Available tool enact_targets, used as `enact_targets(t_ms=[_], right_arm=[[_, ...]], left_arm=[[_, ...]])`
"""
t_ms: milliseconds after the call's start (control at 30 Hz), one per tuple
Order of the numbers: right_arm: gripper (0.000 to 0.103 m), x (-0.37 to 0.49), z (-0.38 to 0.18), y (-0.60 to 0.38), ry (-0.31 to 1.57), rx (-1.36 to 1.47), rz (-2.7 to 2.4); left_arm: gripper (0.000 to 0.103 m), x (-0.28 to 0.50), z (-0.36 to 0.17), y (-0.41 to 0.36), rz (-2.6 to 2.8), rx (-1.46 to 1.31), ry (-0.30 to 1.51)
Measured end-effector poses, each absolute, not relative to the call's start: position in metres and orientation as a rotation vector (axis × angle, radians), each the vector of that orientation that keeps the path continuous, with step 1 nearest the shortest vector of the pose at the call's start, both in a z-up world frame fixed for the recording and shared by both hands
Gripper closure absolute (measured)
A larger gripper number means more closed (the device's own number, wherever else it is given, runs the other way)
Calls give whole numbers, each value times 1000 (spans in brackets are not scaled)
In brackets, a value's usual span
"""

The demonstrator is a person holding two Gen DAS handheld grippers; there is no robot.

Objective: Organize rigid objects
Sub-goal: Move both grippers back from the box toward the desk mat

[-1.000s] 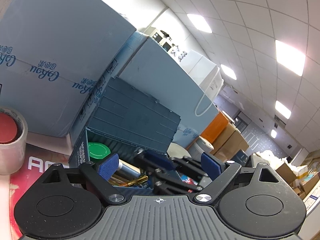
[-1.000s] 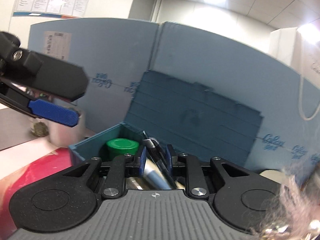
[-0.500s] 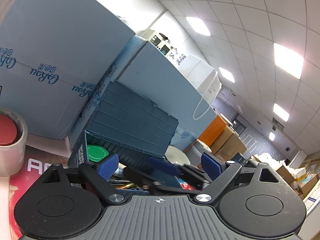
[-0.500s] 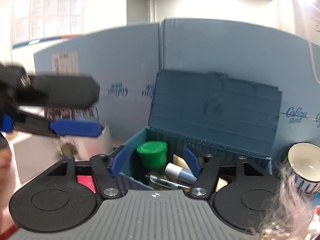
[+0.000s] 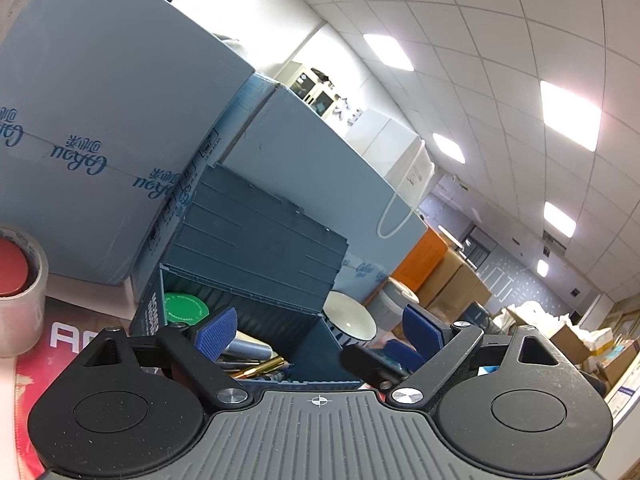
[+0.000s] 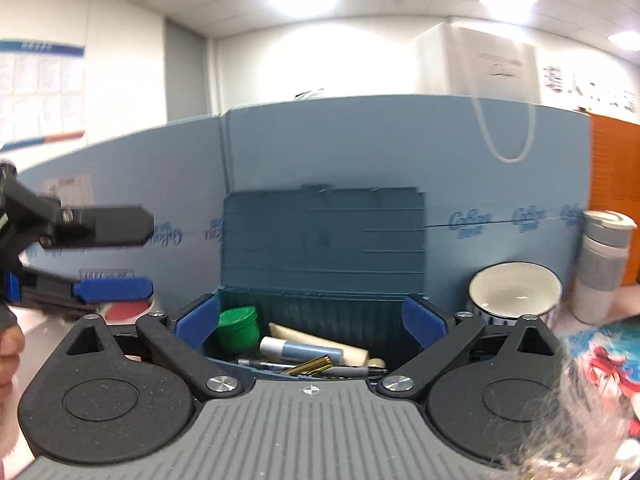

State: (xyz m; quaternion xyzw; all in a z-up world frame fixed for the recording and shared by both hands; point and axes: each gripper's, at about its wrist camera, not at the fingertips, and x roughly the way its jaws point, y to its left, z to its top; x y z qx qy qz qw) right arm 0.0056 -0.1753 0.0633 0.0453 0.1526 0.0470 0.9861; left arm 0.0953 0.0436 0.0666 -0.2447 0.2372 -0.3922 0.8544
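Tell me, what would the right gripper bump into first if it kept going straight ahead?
Probably the open blue storage box. The right gripper, jaws wide and empty, points at the pens and tubes inside, with the raised lid behind. Depth is hard to judge.

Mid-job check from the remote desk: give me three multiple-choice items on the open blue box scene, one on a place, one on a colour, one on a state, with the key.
1. Where does the white ceramic bowl stand?
A. inside the box
B. on the table right of the box
C. on the box lid

2. What colour is the round screw-top jar in the dark blue plastic storage box?
A. green
B. yellow
C. black

3. How does the right gripper stand?
A. shut on a pen
B. shut on the jar
C. open, holding nothing

Key:
1 B: the right wrist view shows the bowl outside the box, between it and a grey and white tumbler.
2 A: its lid and body are green in both views.
3 C: its blue pads stand wide apart, having just opened, with the pens lying loose in the box beyond.
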Motion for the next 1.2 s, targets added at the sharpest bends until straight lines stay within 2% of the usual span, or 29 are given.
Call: enact_targets(t_ms=[400,667,800,1200], right_arm=[[3,-22,61,-210,274,251,44],[2,-47,55,-246,266,332,-21],[2,-59,50,-269,266,391,-46],[1,-115,33,-348,212,498,-221]], left_arm=[[9,85,73,33,-824,-462,478],[6,68,75,-6,-838,-345,496],[0,57,78,-23,-847,-350,458],[0,42,68,-103,-860,-286,473]])
